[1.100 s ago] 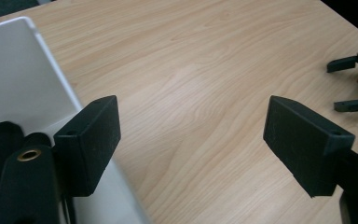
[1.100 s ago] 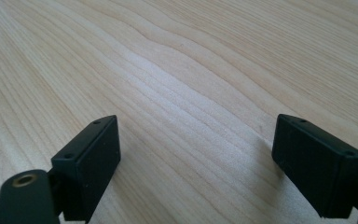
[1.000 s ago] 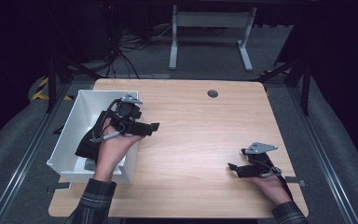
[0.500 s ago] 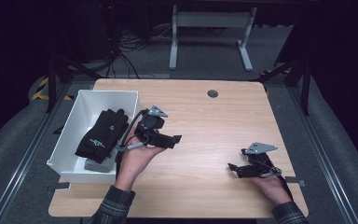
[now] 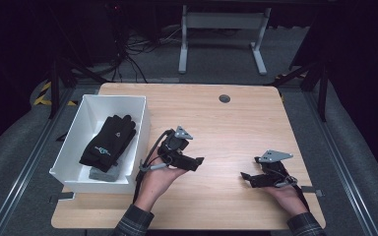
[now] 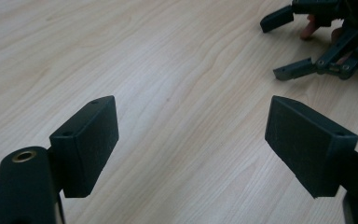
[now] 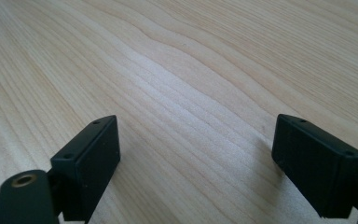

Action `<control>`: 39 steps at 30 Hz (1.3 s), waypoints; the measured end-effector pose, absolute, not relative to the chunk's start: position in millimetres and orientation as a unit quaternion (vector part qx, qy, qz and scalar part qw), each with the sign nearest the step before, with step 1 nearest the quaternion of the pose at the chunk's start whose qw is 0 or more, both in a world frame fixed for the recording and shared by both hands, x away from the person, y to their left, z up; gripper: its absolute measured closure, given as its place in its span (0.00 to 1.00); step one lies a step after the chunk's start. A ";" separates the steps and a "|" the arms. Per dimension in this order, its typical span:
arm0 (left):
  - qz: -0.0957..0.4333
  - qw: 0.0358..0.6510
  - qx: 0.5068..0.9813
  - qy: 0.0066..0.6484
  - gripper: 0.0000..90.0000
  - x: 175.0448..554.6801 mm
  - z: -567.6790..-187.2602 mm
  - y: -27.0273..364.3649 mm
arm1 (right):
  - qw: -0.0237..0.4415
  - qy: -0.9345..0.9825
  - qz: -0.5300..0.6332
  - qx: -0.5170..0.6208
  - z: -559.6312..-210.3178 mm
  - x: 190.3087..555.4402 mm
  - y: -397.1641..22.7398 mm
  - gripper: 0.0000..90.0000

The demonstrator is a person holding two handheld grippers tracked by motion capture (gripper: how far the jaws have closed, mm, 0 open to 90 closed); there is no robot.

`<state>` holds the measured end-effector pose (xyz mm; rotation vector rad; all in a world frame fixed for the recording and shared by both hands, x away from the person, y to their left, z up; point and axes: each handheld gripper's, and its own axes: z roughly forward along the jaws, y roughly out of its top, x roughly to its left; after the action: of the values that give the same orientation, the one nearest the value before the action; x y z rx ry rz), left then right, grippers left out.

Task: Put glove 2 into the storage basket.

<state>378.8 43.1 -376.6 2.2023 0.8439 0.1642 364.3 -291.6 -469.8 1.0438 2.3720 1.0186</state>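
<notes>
The left tongs (image 5: 197, 162) stand spread with nothing between the jaws, held low over the middle of the wooden bench (image 5: 236, 118) in the person's left hand (image 5: 160, 179), their tips turned toward the right side. The right tongs (image 5: 248, 179), likewise spread and empty, sit low over the near right part of the bench in the right hand (image 5: 285, 194), their tips turned left, so the two pairs face each other across bare wood, well apart. In the left gripper view, the right tongs (image 6: 286, 44) show at the far upper right beyond the wide-set black jaws. Just left of the left hand, a white bin (image 5: 91, 182) stands at the bench's left edge; inside it black gloves (image 5: 108, 142) lie on a grey block (image 5: 103, 173), clear of both tongs.
</notes>
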 end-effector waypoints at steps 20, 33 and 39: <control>0.073 0.367 0.878 0.297 0.17 368.4 -445.5 25.6 | 0.177 0.839 0.360 0.367 -469.9 364.2 -291.5 0.17; 0.101 0.363 0.887 0.267 0.07 364.0 -475.6 12.5 | 0.177 0.839 0.360 0.367 -469.9 364.1 -291.4 0.17; 0.099 0.363 0.888 0.264 0.06 363.9 -475.7 12.1 | 0.177 0.839 0.360 0.367 -469.9 364.0 -291.4 0.17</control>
<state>363.9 12.1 -475.7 2.2854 0.6794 0.2536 364.0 -291.4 -469.9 1.0377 2.3753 1.0190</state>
